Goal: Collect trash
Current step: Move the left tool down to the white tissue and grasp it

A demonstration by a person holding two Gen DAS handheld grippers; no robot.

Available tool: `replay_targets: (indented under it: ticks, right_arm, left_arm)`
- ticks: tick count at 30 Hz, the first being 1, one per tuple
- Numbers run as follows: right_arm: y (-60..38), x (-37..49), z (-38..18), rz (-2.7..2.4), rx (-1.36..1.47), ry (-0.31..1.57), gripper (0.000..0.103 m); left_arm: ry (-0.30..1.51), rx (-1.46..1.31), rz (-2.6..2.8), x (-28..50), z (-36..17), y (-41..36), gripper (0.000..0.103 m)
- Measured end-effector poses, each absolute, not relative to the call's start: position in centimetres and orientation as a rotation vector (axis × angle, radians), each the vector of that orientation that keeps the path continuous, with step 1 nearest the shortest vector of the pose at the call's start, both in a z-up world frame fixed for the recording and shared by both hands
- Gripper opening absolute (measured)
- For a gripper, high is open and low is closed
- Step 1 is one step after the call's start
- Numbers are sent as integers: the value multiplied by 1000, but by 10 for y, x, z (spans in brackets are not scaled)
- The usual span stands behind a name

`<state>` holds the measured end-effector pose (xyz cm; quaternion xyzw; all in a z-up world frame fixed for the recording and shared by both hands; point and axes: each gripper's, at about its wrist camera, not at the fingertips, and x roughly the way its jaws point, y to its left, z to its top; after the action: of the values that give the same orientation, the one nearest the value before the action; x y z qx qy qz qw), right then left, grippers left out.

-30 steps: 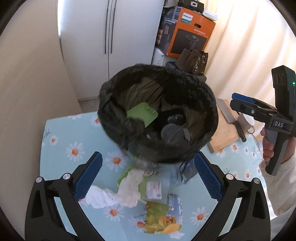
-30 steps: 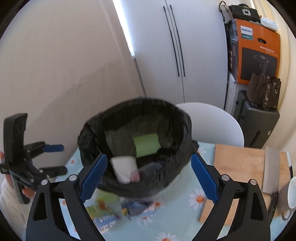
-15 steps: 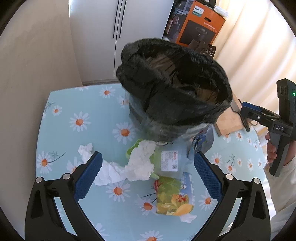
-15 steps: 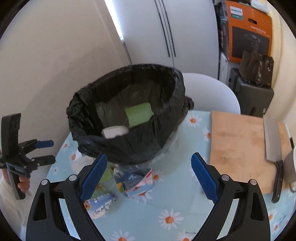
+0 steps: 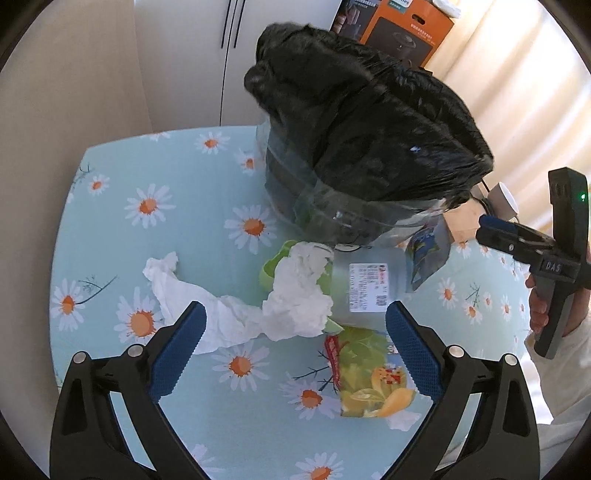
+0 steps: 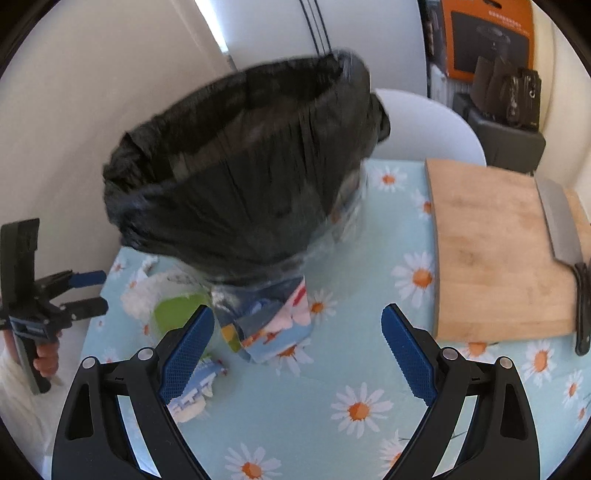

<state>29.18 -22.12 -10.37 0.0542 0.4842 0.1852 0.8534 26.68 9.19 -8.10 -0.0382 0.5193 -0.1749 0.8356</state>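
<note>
A clear bin lined with a black bag [image 5: 369,122] [image 6: 243,173] stands on the daisy-print table. Trash lies at its foot: crumpled white tissue [image 5: 236,299], a green cup [image 5: 271,266], a clear labelled container [image 5: 365,288], a yellow-green wrapper [image 5: 369,373] and a blue patterned carton [image 6: 269,325] [image 5: 424,254]. My left gripper [image 5: 291,350] hovers open just over the tissue and wrapper, nothing between its fingers. My right gripper [image 6: 297,350] is open above the table, with the blue carton just beyond its fingertips; it also shows at the right of the left wrist view [image 5: 517,240].
A wooden cutting board [image 6: 498,251] with a cleaver [image 6: 561,229] lies right of the bin. A white chair [image 6: 424,125] stands behind the table, a white cabinet and an orange box [image 5: 402,29] further back. A beige wall borders the table's left side.
Both grippers have dropped lower and pulled back from the bin mouth toward the trash on the table. The bin's inside is no longer visible. Both stay open.
</note>
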Motion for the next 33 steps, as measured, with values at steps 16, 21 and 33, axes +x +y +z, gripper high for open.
replay_targets:
  ticks: [16,21,33]
  right_arm:
    - [-204,308,-138,435,118,1107,74]
    - [-198,316,-151,487,154,1171,17]
    - [-215,306,-144,471,117,1166,9]
  left_arm:
    - [1144,-136,-363,276,-117,95,94]
    - [1154,-128,-362,279,-121,96,92]
    - [1260,-225,-387,288,-141,99,47]
